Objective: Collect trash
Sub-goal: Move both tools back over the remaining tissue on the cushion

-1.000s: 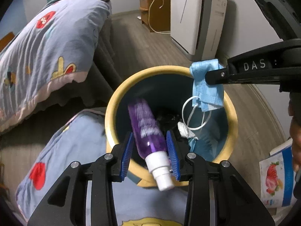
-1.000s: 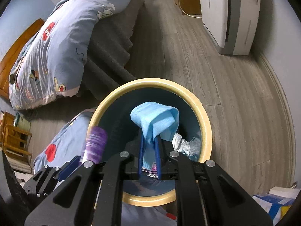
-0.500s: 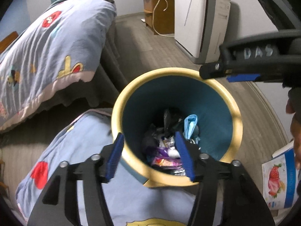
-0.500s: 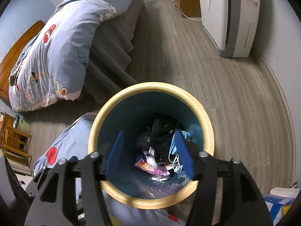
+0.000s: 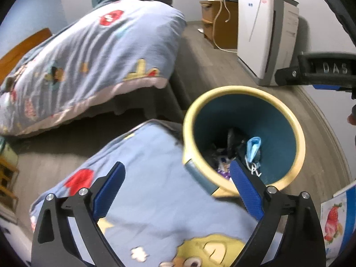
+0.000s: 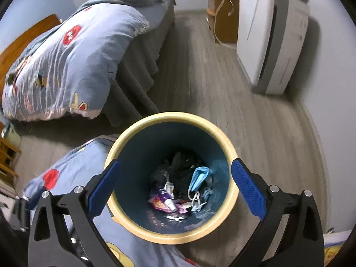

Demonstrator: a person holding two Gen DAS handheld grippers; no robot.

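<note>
A round trash bin with a yellow rim [image 6: 171, 116] and teal inside stands on the floor; it also shows in the left wrist view [image 5: 242, 90]. Inside lie a blue face mask [image 6: 200, 176], a purple spray bottle [image 6: 165, 197], black plastic and wrappers. The mask also shows in the left wrist view [image 5: 253, 148]. My right gripper [image 6: 174, 188] is open and empty, above the bin's mouth. My left gripper [image 5: 178, 187] is open and empty, over the bin's left edge and a blue cartoon cushion [image 5: 142, 178]. The right gripper's side shows at the left view's right edge [image 5: 320, 72].
A bed with a blue cartoon quilt [image 6: 66, 62] stands to the left. A white air purifier [image 6: 271, 42] and a wooden cabinet [image 6: 222, 20] stand against the far wall. A strawberry-printed package [image 5: 336, 218] lies at the right. Grey wood floor [image 6: 211, 82] surrounds the bin.
Both grippers opened. The purple bottle fell from the left gripper and the blue mask from the right, into the bin. Both grippers have since drawn back; the left one shifted left.
</note>
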